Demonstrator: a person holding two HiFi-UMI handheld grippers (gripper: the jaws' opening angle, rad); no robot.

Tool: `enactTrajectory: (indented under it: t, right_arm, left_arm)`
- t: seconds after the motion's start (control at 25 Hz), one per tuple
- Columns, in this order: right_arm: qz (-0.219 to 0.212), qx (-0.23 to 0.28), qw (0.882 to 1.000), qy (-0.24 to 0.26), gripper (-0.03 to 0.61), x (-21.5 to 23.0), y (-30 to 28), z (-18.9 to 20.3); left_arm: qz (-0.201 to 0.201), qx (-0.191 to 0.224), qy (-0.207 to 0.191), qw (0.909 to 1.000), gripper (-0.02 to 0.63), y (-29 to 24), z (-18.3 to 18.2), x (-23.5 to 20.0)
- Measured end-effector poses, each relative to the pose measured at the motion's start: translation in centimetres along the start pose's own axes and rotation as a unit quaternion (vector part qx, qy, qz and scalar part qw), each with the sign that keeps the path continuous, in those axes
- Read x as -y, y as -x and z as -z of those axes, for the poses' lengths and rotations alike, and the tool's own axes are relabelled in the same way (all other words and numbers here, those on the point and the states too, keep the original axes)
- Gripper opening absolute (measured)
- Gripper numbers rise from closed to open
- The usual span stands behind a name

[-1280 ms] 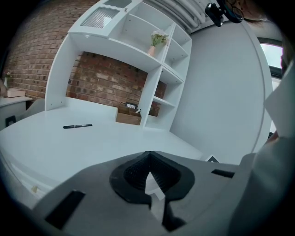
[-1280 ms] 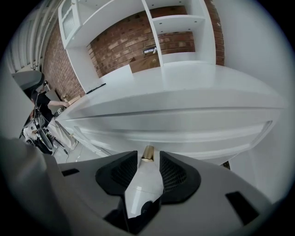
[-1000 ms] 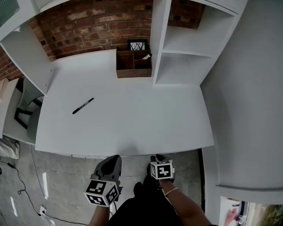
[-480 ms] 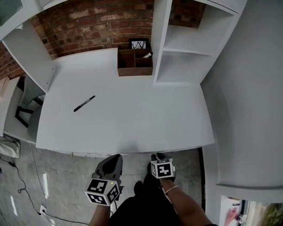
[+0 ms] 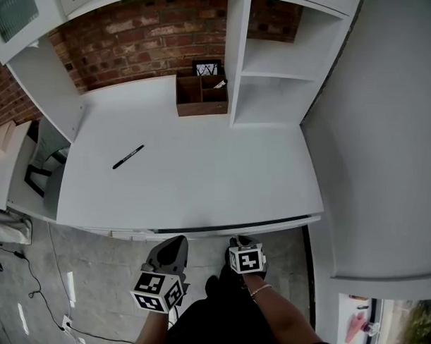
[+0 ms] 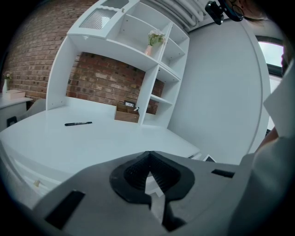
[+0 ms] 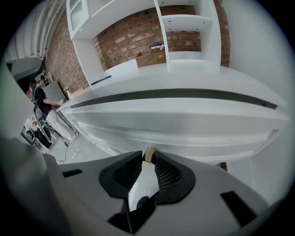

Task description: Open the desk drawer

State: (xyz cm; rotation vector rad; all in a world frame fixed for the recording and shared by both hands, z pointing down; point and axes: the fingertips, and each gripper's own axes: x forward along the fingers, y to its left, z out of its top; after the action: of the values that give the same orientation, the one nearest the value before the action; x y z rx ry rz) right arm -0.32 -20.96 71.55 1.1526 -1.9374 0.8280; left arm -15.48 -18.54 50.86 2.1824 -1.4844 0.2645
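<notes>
The white desk [image 5: 201, 178] has a drawer [image 5: 273, 225] under its front edge, and a dark slit shows between desktop and drawer front. In the right gripper view that drawer front [image 7: 184, 124] fills the frame, with the slit above it. My right gripper [image 5: 238, 241] is shut on the drawer's small brass knob [image 7: 148, 154], which sits between the pads. My left gripper [image 5: 172, 244] hangs beside it in front of the desk edge, touching nothing. In its own view the left gripper [image 6: 148, 156] is shut and empty.
A black pen [image 5: 127, 158] lies on the left part of the desktop. A brown wooden organiser [image 5: 202, 95] stands at the back against the brick wall, beside white shelves [image 5: 275, 67]. A white wall [image 5: 385, 152] closes the right side. A person [image 7: 44, 99] stands far off.
A dark slit has opened under the desktop's front edge: the drawer front has come out slightly towards me. Both grippers stay almost where they were.
</notes>
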Motion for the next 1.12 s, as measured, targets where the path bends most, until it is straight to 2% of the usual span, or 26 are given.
enactTrajectory:
  t: [1.12]
  right_arm:
    - [0.005,-0.005,1.0,0.01,0.081,-1.8,3.6,6.2]
  left_arm:
    - [0.031,-0.004,-0.014,0.9994,0.008,2.4,2.1,3.5]
